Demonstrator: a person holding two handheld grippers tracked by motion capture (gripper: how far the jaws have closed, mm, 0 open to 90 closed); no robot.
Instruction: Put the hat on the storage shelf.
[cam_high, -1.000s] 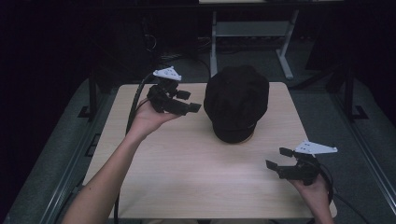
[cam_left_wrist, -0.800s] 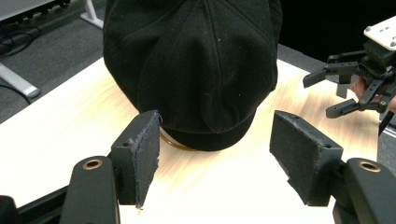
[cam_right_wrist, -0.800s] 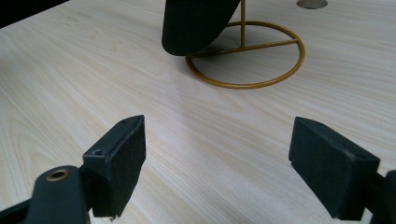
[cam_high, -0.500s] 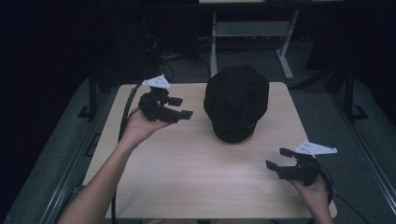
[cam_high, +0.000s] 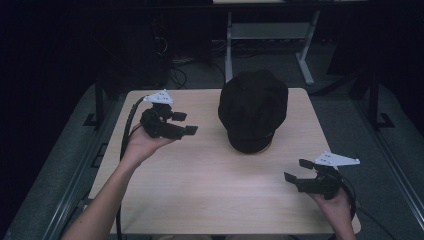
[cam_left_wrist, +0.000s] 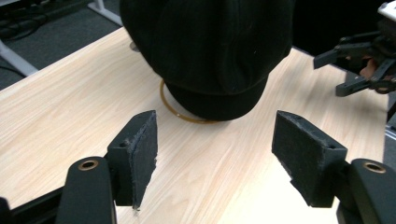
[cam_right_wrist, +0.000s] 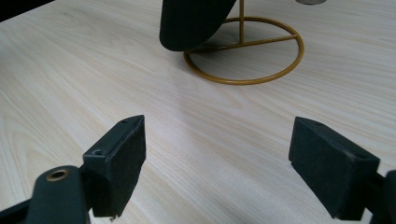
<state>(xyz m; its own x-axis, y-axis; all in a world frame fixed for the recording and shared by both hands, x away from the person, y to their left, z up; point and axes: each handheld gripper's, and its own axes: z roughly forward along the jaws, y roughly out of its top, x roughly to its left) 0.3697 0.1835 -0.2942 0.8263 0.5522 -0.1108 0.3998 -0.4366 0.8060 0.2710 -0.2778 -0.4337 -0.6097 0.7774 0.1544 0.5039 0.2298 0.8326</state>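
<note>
A black cap (cam_high: 253, 111) sits on a gold wire stand (cam_right_wrist: 243, 51) toward the far middle of the pale wooden surface (cam_high: 210, 190). The cap covers nearly all of the stand; in the right gripper view the stand's round base ring lies flat on the wood with a thin upright rod rising from it, and the cap's brim hangs over the ring's near edge. In the left gripper view a sliver of the same ring shows under the brim.

The left tool (cam_high: 187, 124) is held above the surface just to the left of the cap, pointing toward it. Its jaws stand wide apart with nothing between them, and none of it touches the cap. From its own camera the left tool (cam_left_wrist: 215, 161) frames the cap's brim beyond its padded jaws.

The right tool (cam_high: 296, 171) is at the near right corner of the surface, well apart from the cap, jaws likewise spread and empty. A hand (cam_high: 336, 205) holds it from below.
</note>
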